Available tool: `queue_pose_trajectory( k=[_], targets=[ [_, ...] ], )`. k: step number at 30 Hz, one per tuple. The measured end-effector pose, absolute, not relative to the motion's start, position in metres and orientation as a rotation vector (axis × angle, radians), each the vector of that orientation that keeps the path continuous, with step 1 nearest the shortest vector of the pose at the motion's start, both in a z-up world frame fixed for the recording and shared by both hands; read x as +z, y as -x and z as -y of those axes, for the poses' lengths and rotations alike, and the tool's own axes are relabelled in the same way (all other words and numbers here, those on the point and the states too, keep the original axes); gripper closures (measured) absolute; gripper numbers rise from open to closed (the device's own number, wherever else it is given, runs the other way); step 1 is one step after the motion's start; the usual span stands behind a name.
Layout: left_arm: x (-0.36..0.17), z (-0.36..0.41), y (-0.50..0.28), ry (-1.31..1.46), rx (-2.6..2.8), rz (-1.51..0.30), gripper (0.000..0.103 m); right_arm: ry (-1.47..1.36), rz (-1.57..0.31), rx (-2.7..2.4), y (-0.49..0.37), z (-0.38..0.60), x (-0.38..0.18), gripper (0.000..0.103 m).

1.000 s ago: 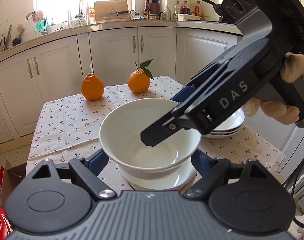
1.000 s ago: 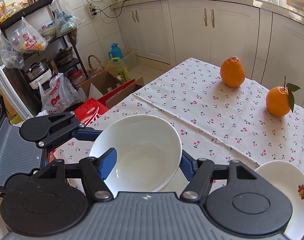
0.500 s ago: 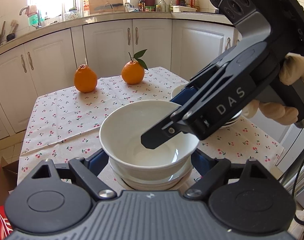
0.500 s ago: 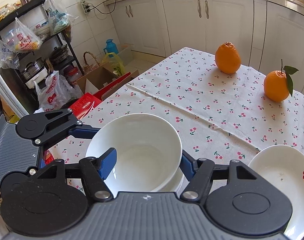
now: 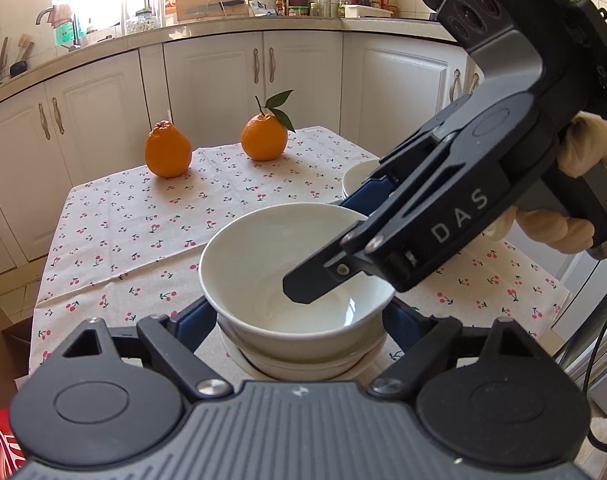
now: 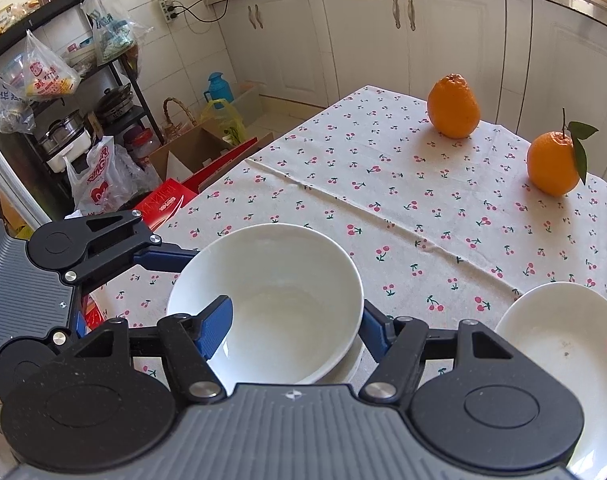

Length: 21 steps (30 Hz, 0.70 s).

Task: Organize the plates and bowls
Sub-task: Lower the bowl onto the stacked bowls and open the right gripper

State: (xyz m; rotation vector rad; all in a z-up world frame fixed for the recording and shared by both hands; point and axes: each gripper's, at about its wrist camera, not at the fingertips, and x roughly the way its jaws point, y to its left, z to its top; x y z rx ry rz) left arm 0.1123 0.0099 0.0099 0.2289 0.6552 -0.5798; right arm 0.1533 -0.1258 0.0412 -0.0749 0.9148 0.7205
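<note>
A white bowl (image 5: 287, 276) was seen nested on a second bowl (image 5: 307, 366) near the front edge of the desk (image 5: 115, 236), which was covered with a cherry-print cloth (image 6: 403, 208). The left gripper (image 5: 299, 320) was spread wide, with one blue finger (image 5: 195, 316) to each side of the upper bowl at its lower wall; whether the pads touched the bowl could not be told. The right gripper (image 6: 295, 326) was also held apart, reaching in from the right: one finger (image 6: 217, 328) lay inside the bowl, over its rim, and the other outside the wall, so that the rim was straddled. Firm contact with the rim could not be confirmed. In the left wrist view, the body of the right gripper was seen crossing above the bowl, held by a gloved hand (image 5: 583, 184).

A stack of white plates (image 6: 559, 344), the top one bearing a small fruit motif at its edge, stood just to the right of the bowls. Two oranges (image 5: 167, 154), one with a leaf on its stem (image 5: 263, 136), were set well apart from the bowls at the far end of the desk. White cabinets (image 5: 223, 80) were seen behind.
</note>
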Motion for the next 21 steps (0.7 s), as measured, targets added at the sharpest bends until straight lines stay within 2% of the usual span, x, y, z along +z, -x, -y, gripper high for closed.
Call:
queue_pose_trajectory(
  k=[6, 7, 10, 16, 21],
  targets=[
    [0.009, -0.011, -0.115, -0.216, -0.582, -0.667, 0.012, 0.095, -0.909, 0.716, -0.152, 0.124, 0.040, 0.030],
    [0.009, -0.012, -0.116, -0.214, -0.583, -0.669, 0.012, 0.098, -0.910, 0.716, -0.152, 0.124, 0.040, 0.028],
    [0.010, -0.013, -0.115, -0.212, -0.586, -0.664, 0.009, 0.106, -0.896, 0.709, -0.150, 0.124, 0.040, 0.015],
    [0.017, -0.014, -0.106, -0.246, -0.597, -0.622, 0.006, 0.126, -0.868, 0.709, -0.144, 0.123, 0.043, 0.008],
    [0.017, -0.015, -0.097, -0.262, -0.623, -0.625, 0.006, 0.157, -0.859, 0.695, -0.135, 0.120, 0.038, 0.006]
  ],
)
